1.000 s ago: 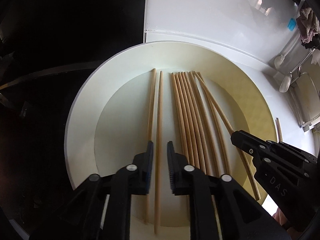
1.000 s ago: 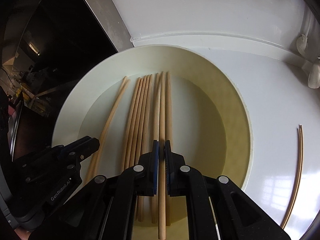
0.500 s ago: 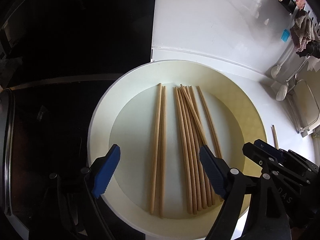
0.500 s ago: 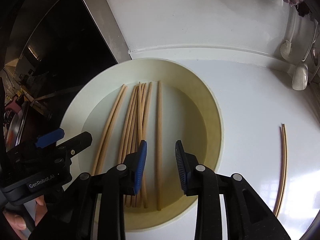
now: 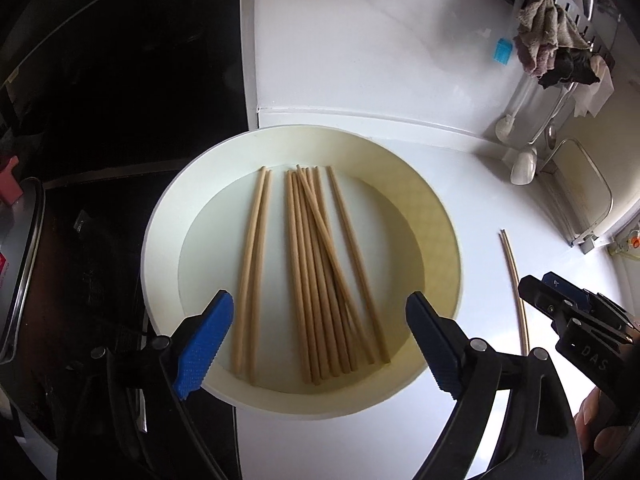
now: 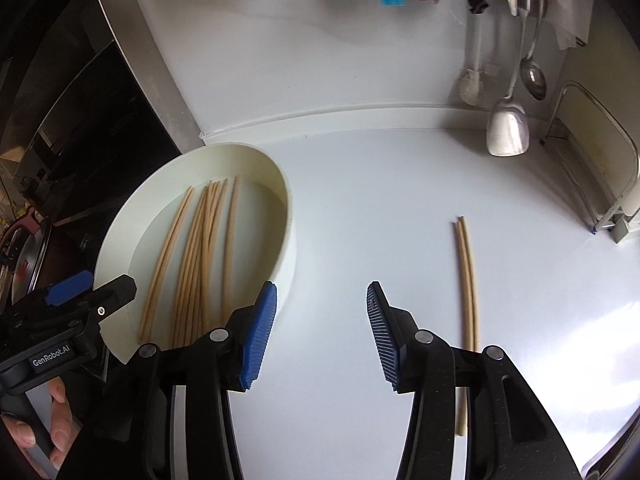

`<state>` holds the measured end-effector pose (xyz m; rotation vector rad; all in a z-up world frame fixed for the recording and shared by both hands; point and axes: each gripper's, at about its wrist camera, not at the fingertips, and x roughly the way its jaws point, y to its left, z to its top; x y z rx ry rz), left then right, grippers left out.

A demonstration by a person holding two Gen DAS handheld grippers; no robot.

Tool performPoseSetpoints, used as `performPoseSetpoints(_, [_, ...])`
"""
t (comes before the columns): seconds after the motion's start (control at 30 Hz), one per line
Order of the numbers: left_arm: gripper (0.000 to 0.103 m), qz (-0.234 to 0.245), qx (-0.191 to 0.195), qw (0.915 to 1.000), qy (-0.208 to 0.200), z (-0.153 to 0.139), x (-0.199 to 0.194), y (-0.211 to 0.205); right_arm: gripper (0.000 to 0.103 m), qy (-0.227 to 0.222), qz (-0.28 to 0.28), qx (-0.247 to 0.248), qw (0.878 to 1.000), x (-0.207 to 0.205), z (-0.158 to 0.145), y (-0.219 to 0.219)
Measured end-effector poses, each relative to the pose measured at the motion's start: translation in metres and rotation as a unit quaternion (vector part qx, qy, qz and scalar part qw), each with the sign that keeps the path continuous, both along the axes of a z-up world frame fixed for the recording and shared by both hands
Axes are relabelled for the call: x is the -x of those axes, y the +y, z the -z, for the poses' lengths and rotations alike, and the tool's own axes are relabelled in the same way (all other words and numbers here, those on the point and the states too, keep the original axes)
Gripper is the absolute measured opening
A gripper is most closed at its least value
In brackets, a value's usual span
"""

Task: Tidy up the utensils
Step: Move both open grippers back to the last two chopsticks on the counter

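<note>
A round cream basin [image 5: 432, 216] [image 6: 288, 240] on the white counter holds several wooden chopsticks [image 5: 316, 264] [image 6: 200, 256]; two lie apart at the left [image 5: 252, 264]. A separate pair of chopsticks [image 6: 468, 280] [image 5: 514, 280] lies on the counter to the right of the basin. My left gripper [image 5: 320, 340] is open and empty, above the near rim of the basin. My right gripper [image 6: 320, 332] is open and empty over the counter, between the basin and the loose pair.
A dark stove top [image 5: 100, 120] with a pot lid [image 5: 20, 272] lies left of the basin. Hanging ladles [image 6: 508, 120], a brush [image 6: 472, 84], cloths [image 5: 544, 40] and a wire rack [image 6: 592, 160] stand at the back right along the wall.
Both grippers let go of their chopsticks, opened wide and pulled back and up. The right gripper moved right, off the basin and over the counter.
</note>
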<state>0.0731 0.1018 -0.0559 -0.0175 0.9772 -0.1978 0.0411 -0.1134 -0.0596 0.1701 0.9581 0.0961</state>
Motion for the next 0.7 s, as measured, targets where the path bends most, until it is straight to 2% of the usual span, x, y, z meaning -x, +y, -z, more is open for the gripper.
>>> performPoseSetpoints(0.4, [0.090, 0.042, 0.003, 0.9989, -0.018, -0.014, 0.036, -0.086, 0.055, -0.014, 0.034, 0.015, 0.999, 0.043, -0.002, -0.085])
performPoseSetpoints(0.53, [0.091, 0.054, 0.006, 0.9983, -0.022, -0.011, 0.051, -0.115, 0.057, -0.009, 0.041, 0.025, 0.999, 0.053, 0.014, -0.114])
performPoseSetpoints(0.7, [0.091, 0.055, 0.001, 0.9983, -0.018, 0.005, 0.063, -0.144, 0.057, 0.007, 0.042, 0.027, 0.999, 0.056, 0.049, -0.138])
